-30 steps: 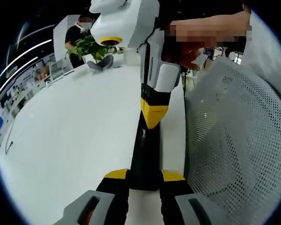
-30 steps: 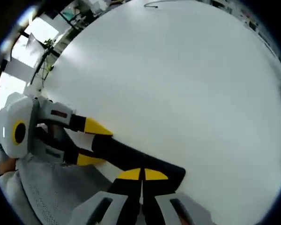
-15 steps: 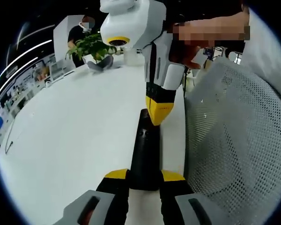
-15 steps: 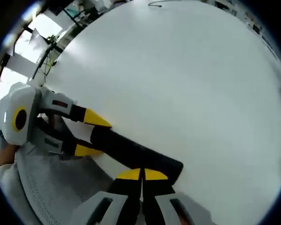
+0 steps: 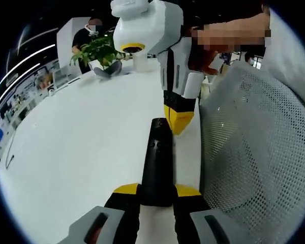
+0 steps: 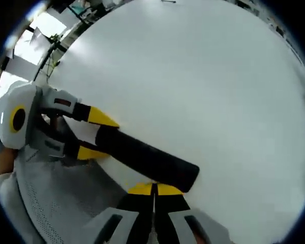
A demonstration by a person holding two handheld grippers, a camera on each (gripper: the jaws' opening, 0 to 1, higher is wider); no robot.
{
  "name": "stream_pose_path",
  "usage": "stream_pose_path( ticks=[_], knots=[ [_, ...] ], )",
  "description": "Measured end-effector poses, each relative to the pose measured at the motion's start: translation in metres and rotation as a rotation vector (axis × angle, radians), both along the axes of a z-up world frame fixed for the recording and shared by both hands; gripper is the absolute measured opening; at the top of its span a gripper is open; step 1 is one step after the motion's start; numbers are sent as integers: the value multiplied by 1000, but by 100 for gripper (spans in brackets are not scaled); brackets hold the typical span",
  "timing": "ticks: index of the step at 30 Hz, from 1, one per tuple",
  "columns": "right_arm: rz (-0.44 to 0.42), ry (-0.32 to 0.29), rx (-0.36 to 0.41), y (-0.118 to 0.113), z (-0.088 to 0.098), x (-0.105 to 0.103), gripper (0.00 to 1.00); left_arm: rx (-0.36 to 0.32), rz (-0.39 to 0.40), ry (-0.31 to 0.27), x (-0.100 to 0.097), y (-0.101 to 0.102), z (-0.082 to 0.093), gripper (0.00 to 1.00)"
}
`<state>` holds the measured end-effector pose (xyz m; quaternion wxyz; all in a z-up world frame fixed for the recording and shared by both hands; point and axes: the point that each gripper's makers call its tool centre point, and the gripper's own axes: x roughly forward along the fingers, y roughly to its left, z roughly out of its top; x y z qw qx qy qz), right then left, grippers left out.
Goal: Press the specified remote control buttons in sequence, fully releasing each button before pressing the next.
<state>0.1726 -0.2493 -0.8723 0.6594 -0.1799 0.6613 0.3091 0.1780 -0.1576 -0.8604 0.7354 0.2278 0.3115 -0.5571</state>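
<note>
A long black remote control lies along my left gripper, whose yellow-tipped jaws are shut on its near end just above the white table. My right gripper comes down from above with its jaws shut. Its yellow tip hangs just past the remote's far end, slightly to the right and apart from it. In the right gripper view the right gripper is shut with nothing held. The remote lies crosswise just beyond its tip, and the left gripper clamps it at the left.
A white mesh chair back stands close on the right of the table edge. At the far end of the table are a potted plant and a seated person. A thin cable lies at the far left.
The right gripper's shut tip has lifted off the remote's button face and drawn back past its far end. The left gripper and the remote have stayed in place.
</note>
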Motion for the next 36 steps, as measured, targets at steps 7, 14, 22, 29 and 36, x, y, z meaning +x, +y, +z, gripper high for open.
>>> stream_pose_path(
  ticks=[7,14,22,29,36],
  knots=[
    [-35,-43,80,8,13,6,0,0,-3,0,0,0,0,24],
    [-62,-48,105,15,18,11,0,-1,-3,0,0,0,-1,24],
    [-68,-31,101,15,15,12,0,-2,-2,1,0,0,-1,24],
    [-82,-38,122,22,17,15,0,-1,-4,1,0,0,-1,24],
    [-89,-27,119,20,16,13,0,0,-5,0,0,0,0,24]
  ],
)
